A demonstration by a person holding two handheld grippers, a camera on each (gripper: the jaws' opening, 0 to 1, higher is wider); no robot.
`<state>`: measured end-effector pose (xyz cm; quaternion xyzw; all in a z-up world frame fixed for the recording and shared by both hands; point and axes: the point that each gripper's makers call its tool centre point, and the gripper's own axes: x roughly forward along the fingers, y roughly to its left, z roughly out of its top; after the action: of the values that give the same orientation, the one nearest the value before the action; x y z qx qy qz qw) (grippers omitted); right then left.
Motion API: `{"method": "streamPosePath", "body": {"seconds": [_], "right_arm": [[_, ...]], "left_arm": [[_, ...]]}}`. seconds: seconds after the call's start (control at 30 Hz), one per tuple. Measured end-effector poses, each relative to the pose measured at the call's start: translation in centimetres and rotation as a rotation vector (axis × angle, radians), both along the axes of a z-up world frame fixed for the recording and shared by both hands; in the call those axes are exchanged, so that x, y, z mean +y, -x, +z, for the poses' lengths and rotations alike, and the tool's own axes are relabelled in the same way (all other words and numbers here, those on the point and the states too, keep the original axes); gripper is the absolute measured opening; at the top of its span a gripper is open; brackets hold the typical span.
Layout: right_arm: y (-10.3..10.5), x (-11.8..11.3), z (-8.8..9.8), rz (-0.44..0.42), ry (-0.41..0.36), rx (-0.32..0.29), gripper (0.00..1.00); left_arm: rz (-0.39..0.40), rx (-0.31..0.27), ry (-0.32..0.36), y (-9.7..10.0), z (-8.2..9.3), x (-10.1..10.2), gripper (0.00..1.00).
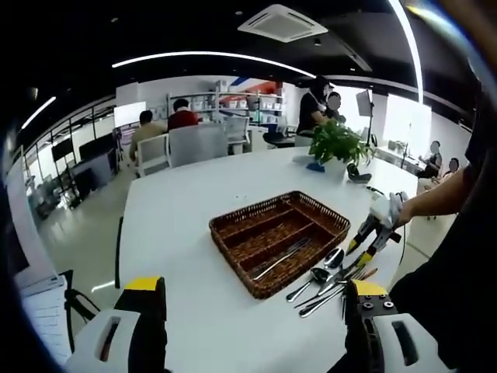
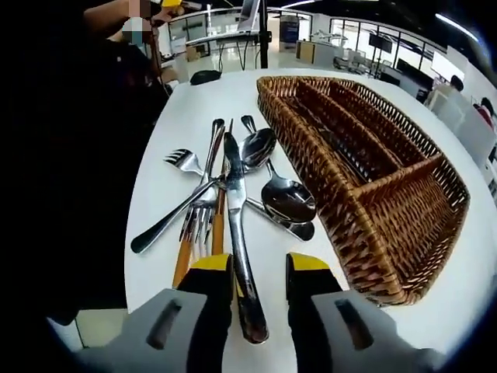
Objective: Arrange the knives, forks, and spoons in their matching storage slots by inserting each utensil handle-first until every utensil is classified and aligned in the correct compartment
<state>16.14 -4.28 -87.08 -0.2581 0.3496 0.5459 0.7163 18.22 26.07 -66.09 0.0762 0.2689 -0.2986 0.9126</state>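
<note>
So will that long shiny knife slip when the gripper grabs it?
Maybe a bit. The knife looks like smooth polished metal, so it could slide between the right gripper jaws. It looks stiff, so it probably won't bend. It lies across the forks, so lifting may nudge them.

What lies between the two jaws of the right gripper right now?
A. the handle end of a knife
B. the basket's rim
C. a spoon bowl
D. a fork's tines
A: in the right gripper view the knife runs down from the pile of cutlery and its handle end sits in the gap of the right gripper, whose jaws stand apart on either side of it; the wicker basket lies off to the side.
</note>
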Motion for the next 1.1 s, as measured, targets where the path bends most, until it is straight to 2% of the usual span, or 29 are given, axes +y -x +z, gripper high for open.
{"method": "streamPosePath", "body": {"seconds": [0.2, 0.4, 0.47, 0.67, 0.77, 1.1], "right_arm": [[0.0, 0.7, -0.1, 0.034, 0.001, -0.021, 0.11], [0.0, 1.6, -0.1, 0.076, 0.008, -0.026, 0.09], [0.0, 1.9, -0.2, 0.114, 0.016, -0.032, 0.10], [0.4, 2.3, -0.2, 0.167, 0.015, -0.018, 0.06], [0.5, 2.4, -0.3, 0.212, 0.024, -0.038, 0.05], [1.2, 2.3, -0.1, 0.242, 0.047, -0.031, 0.03]], "left_arm": [[0.002, 0.003, -0.002, 0.1, -0.1, 0.0, 1.00], [0.004, 0.008, -0.007, 0.4, -0.2, 0.2, 1.00], [0.005, 0.008, -0.008, 0.4, -0.2, 0.4, 1.00], [0.009, 0.008, -0.011, 0.5, -0.2, 0.6, 1.00], [0.008, 0.008, -0.012, 0.4, -0.2, 0.7, 1.00], [-0.001, 0.015, -0.019, 0.4, -0.7, 0.5, 1.00]]}}
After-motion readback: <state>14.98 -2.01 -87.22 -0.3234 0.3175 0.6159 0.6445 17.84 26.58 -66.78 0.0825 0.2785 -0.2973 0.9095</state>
